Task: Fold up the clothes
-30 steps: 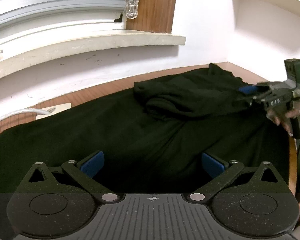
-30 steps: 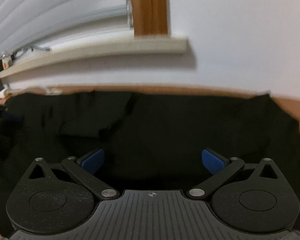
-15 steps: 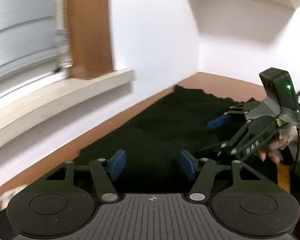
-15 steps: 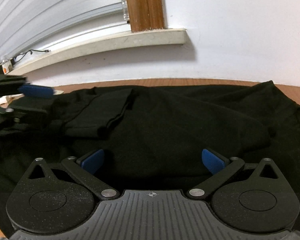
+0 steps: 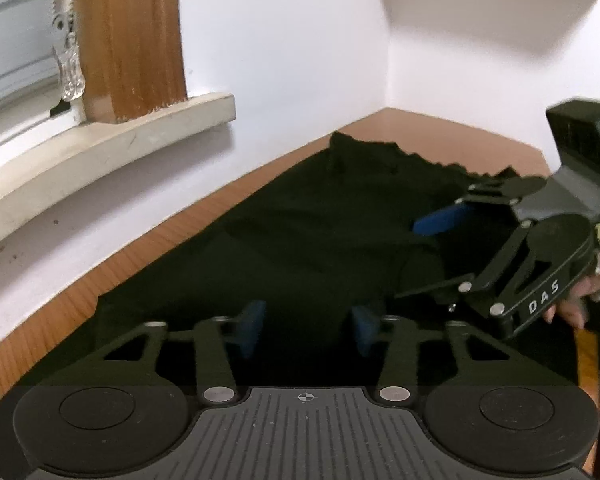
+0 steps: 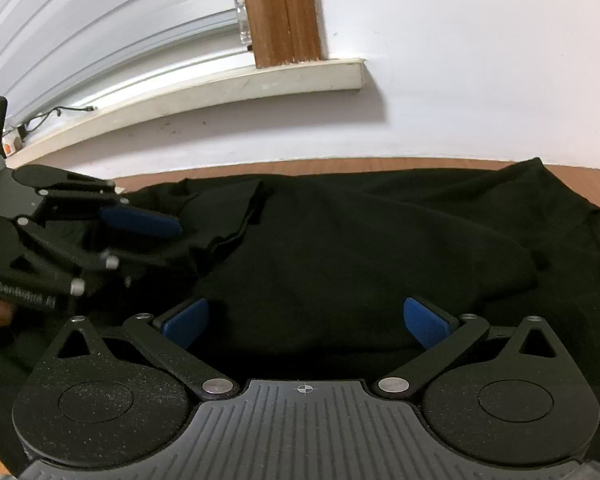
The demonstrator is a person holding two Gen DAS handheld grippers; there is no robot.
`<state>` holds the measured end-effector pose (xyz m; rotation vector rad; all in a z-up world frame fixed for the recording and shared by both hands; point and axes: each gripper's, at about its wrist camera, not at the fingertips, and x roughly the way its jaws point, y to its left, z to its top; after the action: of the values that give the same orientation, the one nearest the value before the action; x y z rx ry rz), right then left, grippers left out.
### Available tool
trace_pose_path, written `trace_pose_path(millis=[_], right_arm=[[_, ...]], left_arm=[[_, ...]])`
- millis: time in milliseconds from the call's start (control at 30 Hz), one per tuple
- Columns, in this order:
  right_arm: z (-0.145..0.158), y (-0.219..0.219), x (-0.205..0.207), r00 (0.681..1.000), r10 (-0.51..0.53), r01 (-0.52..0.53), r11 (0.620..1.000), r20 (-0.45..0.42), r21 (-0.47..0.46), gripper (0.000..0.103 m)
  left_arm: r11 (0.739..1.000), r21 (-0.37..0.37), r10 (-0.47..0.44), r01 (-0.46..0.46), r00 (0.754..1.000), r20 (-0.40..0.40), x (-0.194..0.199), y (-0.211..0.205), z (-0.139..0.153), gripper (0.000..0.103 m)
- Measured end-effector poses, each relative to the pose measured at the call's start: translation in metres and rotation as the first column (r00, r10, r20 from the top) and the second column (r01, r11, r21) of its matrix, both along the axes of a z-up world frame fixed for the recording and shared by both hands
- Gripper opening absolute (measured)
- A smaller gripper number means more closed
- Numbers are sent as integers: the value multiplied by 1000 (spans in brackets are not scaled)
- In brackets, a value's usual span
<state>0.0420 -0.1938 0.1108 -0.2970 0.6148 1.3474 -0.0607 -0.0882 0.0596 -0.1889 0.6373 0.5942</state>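
A black shirt (image 5: pixel 320 220) lies spread on the wooden table (image 5: pixel 160 248), with a sleeve (image 6: pixel 228 216) folded in over its body (image 6: pixel 360 240). My left gripper (image 5: pixel 308 330) hangs low over the cloth, its jaws closing to a narrow gap. The blue pads stand apart, and I cannot tell if cloth is caught between them. It shows again at the left of the right wrist view (image 6: pixel 160 240), beside the folded sleeve. My right gripper (image 6: pixel 306 322) stands wide open above the shirt's near edge with nothing gripped. In the left wrist view it sits at the right (image 5: pixel 420 258).
A cream window sill (image 5: pixel 120 140) and a white wall run along the table's far edge. A wooden window post (image 6: pixel 288 12) rises above the sill. A person's fingers (image 5: pixel 572 300) hold the right gripper. Bare wood (image 6: pixel 380 166) shows beyond the shirt.
The left gripper swung right across the shirt and came into the left of the right wrist view. Its jaws narrowed from wide open. The right gripper kept still and open.
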Motion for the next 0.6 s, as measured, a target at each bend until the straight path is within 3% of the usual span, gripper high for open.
trace_pose_path(millis=[67,167,367,600], right_arm=[[0,0,0,1000,-3,3,1000,-3,2,103],[0,-1,1,1000,-8,8,1000,-8,6,103],[1,-5,5,999,-23,24,999,-30,28,103],[19,-46,20,997,-75,79,964,-26,255,103]], left_arm=[[1000,13,25,-26,999,23,-7,3,5,10],[998,-5,70,-70,992,100,-31,11,20,7],[976,48,198,-213,954,224,-112,19,62,7],[919,58,352,-391,876,330,-222,6,95,6]])
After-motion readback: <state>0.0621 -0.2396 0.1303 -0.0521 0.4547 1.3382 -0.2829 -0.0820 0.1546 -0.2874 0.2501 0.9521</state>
